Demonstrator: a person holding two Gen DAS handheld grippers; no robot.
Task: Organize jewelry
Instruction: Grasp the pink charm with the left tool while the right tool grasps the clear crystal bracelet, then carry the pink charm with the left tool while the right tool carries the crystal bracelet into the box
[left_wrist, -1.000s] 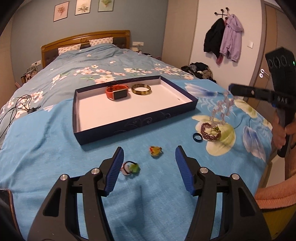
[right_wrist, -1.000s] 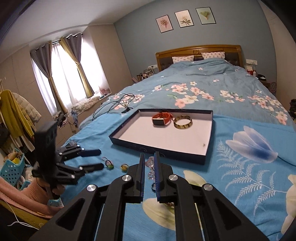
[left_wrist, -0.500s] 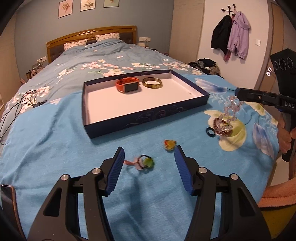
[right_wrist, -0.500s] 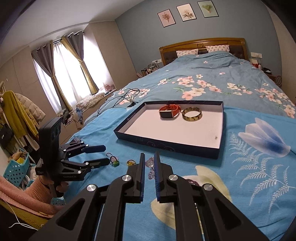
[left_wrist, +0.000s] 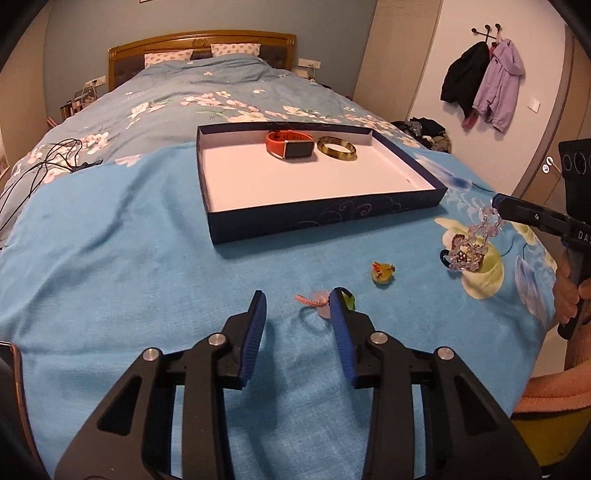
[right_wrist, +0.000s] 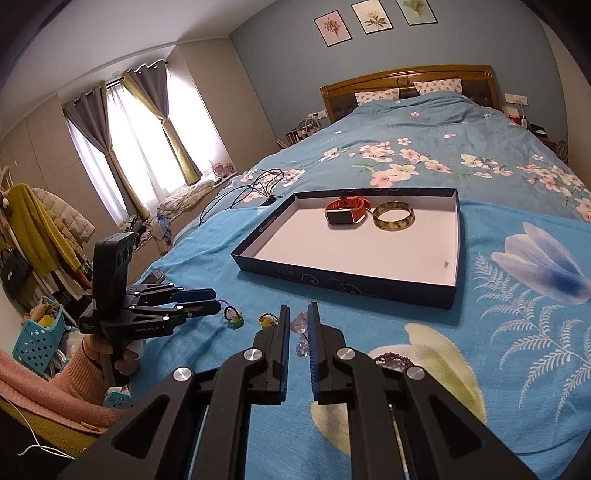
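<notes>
A dark blue tray (left_wrist: 325, 218) (right_wrist: 347, 284) lies on the bed with an orange watch (left_wrist: 290, 144) (right_wrist: 345, 211) and a gold bangle (left_wrist: 337, 148) (right_wrist: 392, 220) inside. My right gripper (right_wrist: 298, 314) (left_wrist: 496, 203) is shut on a clear bead bracelet (left_wrist: 480, 230) (right_wrist: 301, 325), hanging above a purple bead bracelet (left_wrist: 463, 254) (right_wrist: 393, 359) and a dark ring (left_wrist: 443, 255). My left gripper (left_wrist: 297, 299) (right_wrist: 214, 301) is open over a pink hair tie with a green charm (left_wrist: 317, 301) (right_wrist: 233, 317). A yellow charm (left_wrist: 383, 273) (right_wrist: 267, 319) lies to its right.
Black cables (left_wrist: 44, 166) lie on the bed at the left. Coats (left_wrist: 484, 85) hang on the right wall. A clothes rack (right_wrist: 40, 229) and a blue basket (right_wrist: 37, 339) stand off the bed's left side. A phone (left_wrist: 14, 373) lies near the bed's near left edge.
My left gripper has moved forward and down until its jaws straddle the pink hair tie, and the jaws have narrowed. My right gripper has kept its hold on the clear bracelet and lifted it slightly.
</notes>
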